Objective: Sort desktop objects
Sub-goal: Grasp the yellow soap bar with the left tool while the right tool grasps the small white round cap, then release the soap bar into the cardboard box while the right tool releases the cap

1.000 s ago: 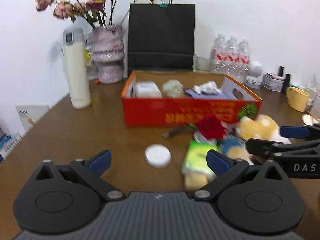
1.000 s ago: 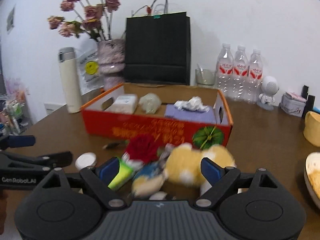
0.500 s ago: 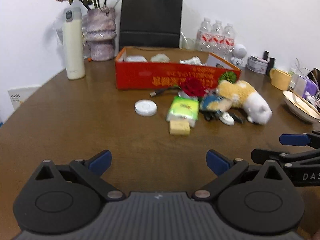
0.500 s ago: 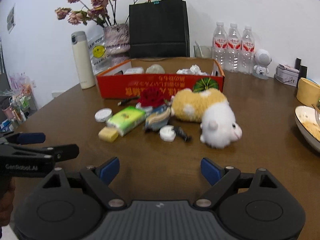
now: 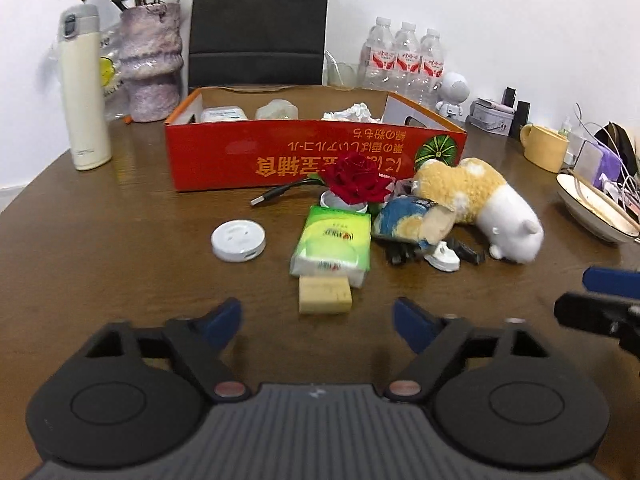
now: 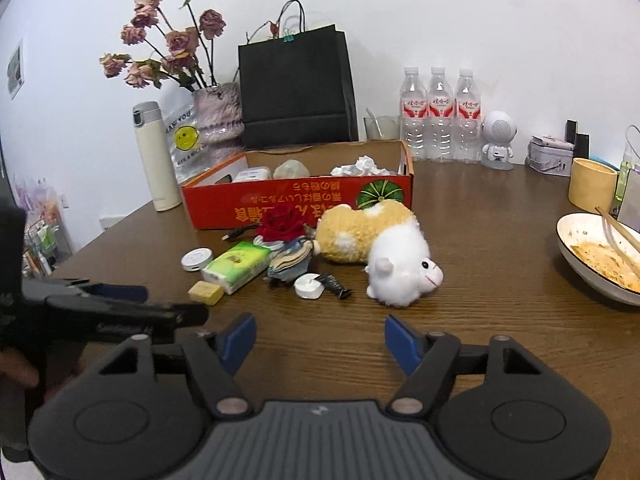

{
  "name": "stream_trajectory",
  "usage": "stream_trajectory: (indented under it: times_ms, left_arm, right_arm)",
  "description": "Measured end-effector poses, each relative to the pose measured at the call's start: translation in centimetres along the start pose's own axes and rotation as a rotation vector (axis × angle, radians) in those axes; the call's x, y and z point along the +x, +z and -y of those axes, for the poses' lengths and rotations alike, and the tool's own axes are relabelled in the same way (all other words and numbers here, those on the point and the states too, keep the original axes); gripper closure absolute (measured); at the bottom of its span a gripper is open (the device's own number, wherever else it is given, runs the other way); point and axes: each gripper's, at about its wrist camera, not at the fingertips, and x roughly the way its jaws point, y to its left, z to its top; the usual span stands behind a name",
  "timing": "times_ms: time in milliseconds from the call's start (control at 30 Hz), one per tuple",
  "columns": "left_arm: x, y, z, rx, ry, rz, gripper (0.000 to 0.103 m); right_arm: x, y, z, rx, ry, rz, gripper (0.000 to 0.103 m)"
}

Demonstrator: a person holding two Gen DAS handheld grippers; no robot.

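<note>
red box (image 5: 304,156): one, orange-red carton, upside-down Chinese print, melon picture
plastic bag (image 6: 182,136): "THANK YOU", smiley, left of red box
water bottles (image 6: 440,114): three, red labels, right of red box
tissue pack (image 5: 334,244): one, green, in front of red box
plush toy (image 6: 376,248): one, in front of red box
white discs (image 5: 239,240): two
left gripper (image 5: 318,318): half open, just been closing, nothing between
right gripper (image 6: 320,338): half open, just been closing, nothing between

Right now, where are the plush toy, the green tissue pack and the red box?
plush toy (image 6: 394,276), right wrist view, white head.
green tissue pack (image 5: 332,240), left wrist view, top face.
red box (image 5: 280,156), left wrist view, front wall.
</note>
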Motion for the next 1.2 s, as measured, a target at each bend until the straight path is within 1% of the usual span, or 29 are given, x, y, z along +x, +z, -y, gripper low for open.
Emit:
stream_trajectory:
  times_ms: [33,67,100,133,200,233,267,300,400,500,633,667,700,733,867,967,1067,1133,1200]
  left_arm:
    - [0.5,0.2,0.0,0.009,-0.002,-0.011,0.037]
    - [0.8,0.3,-0.1,0.013,-0.002,-0.015,0.044]
    - [0.8,0.3,-0.2,0.019,0.000,-0.005,0.048]
    - [1.0,0.3,-0.4,0.020,-0.008,-0.001,0.052]
    - [1.1,0.2,-0.6,0.020,-0.021,0.021,0.054]
    - [1.1,0.1,-0.7,0.021,-0.022,0.025,0.060]
    - [1.0,0.1,-0.8,0.019,-0.028,0.026,0.068]
    - [0.9,0.0,-0.9,0.019,-0.028,0.026,0.071]
    - [0.4,-0.2,-1.1,0.027,-0.034,0.019,0.071]
    - [-0.1,-0.4,-1.6,0.004,-0.041,0.016,0.072]
    - [-0.1,-0.6,-1.4,0.017,-0.038,0.025,0.072]
    - [0.0,-0.6,-1.3,0.023,-0.037,0.026,0.071]
    - [0.0,-0.6,-1.2,0.024,-0.034,0.026,0.071]
    - [-0.1,-0.6,-1.1,0.028,-0.031,0.026,0.071]
    - [-0.4,-0.9,-0.9,0.018,-0.019,0.026,0.071]
    - [-1.0,-1.4,-0.4,0.018,-0.017,0.026,0.072]
    - [-1.9,-1.9,0.1,0.008,-0.011,0.014,0.072]
    - [-2.7,-2.1,0.3,-0.026,0.000,0.012,0.072]
    - [-4.0,-2.2,0.6,-0.029,0.012,0.044,0.072]
  right_arm:
    - [0.5,0.0,0.1,0.004,0.006,-0.006,0.043]
    - [1.0,0.0,0.1,0.005,0.011,-0.013,0.047]
    - [1.6,0.1,0.0,0.001,0.015,-0.026,0.050]
    - [2.3,0.1,-0.1,-0.007,0.015,-0.040,0.051]
    - [3.8,0.4,-0.3,-0.021,0.020,-0.052,0.051]
    - [4.6,0.6,-0.5,-0.025,0.024,-0.059,0.052]
    - [5.3,0.8,-0.5,-0.025,0.028,-0.067,0.055]
    - [6.1,1.1,-0.6,-0.024,0.035,-0.077,0.057]
    - [8.2,1.8,-1.3,-0.034,0.058,-0.106,0.060]
    - [9.8,2.3,-1.9,-0.034,0.010,-0.115,0.060]
    - [11.1,3.0,-1.9,-0.021,0.004,-0.113,0.061]
    - [11.2,3.0,-2.0,-0.032,-0.006,-0.110,0.066]
    - [11.3,2.9,-2.1,-0.051,-0.019,-0.105,0.078]
    - [11.2,2.8,-2.2,-0.068,-0.027,-0.102,0.077]
    - [9.7,2.1,-2.3,-0.072,-0.008,-0.113,0.077]
    - [7.5,0.6,-2.9,-0.080,0.036,-0.118,0.077]
    - [5.5,-0.7,-3.6,-0.085,0.052,-0.109,0.078]
    - [4.1,-1.2,-3.7,-0.076,0.044,-0.080,0.078]
    - [2.7,-1.1,-4.0,-0.099,0.026,-0.027,0.078]
